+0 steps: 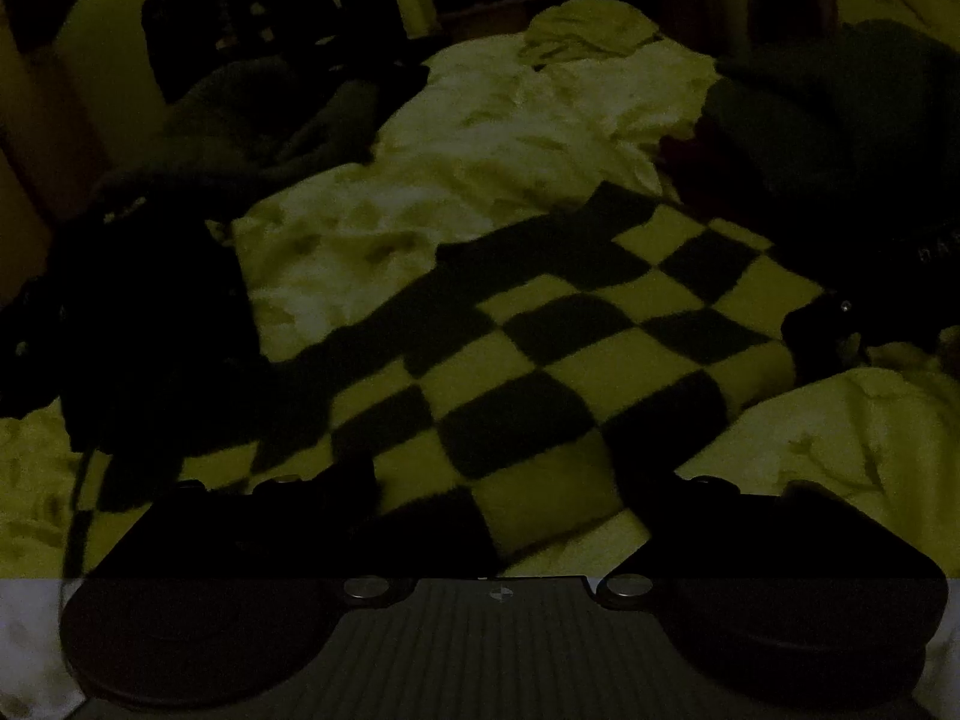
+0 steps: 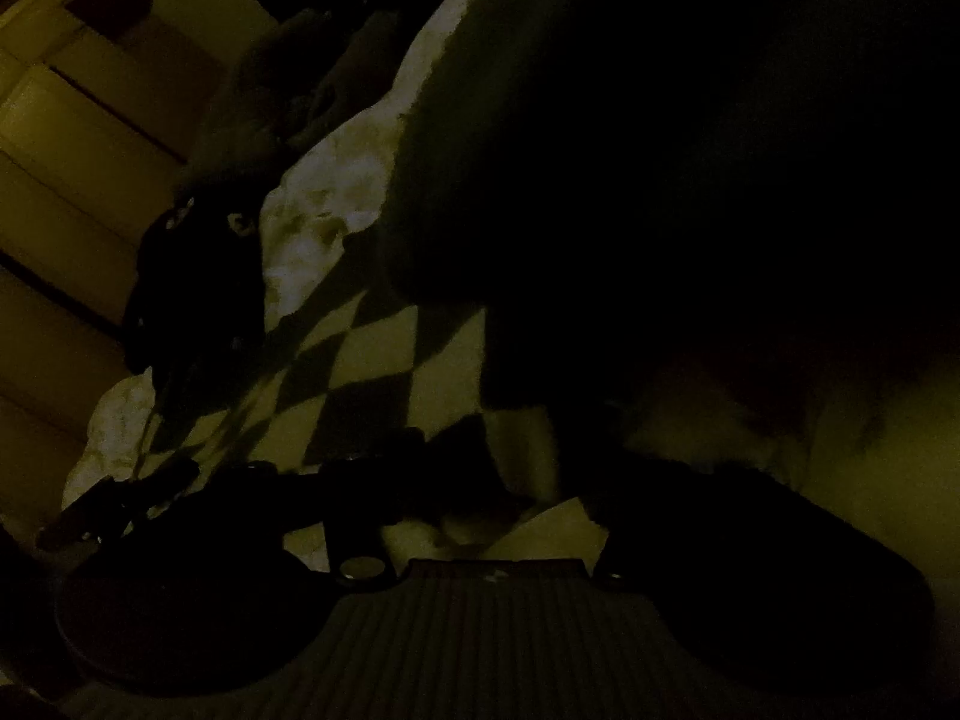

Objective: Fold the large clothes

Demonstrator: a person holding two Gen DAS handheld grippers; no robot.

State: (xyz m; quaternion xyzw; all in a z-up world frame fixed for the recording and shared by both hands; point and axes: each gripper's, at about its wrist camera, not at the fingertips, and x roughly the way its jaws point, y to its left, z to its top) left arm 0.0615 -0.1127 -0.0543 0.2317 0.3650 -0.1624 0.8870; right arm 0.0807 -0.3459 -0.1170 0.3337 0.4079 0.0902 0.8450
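The light is very dim. A checkered dark-and-light cloth (image 1: 540, 348) lies spread on a pale crumpled bed sheet (image 1: 480, 138). My left gripper (image 1: 510, 498) hovers low over the cloth's near edge, jaws wide apart and open, with the cloth lying under them. In the right wrist view a large dark garment (image 2: 690, 180) fills the upper right and hangs down over the checkered cloth (image 2: 384, 360). Its lower edge reaches between the fingers of my right gripper (image 2: 528, 492). The fingers stand somewhat apart; it is too dark to see whether the pads press on the cloth.
Dark heaps of clothes lie at the left (image 1: 150, 312) and far right (image 1: 840, 120) of the bed. A pale bundle (image 1: 588, 30) sits at the far end. Light panelled furniture (image 2: 72, 180) stands beside the bed on the left.
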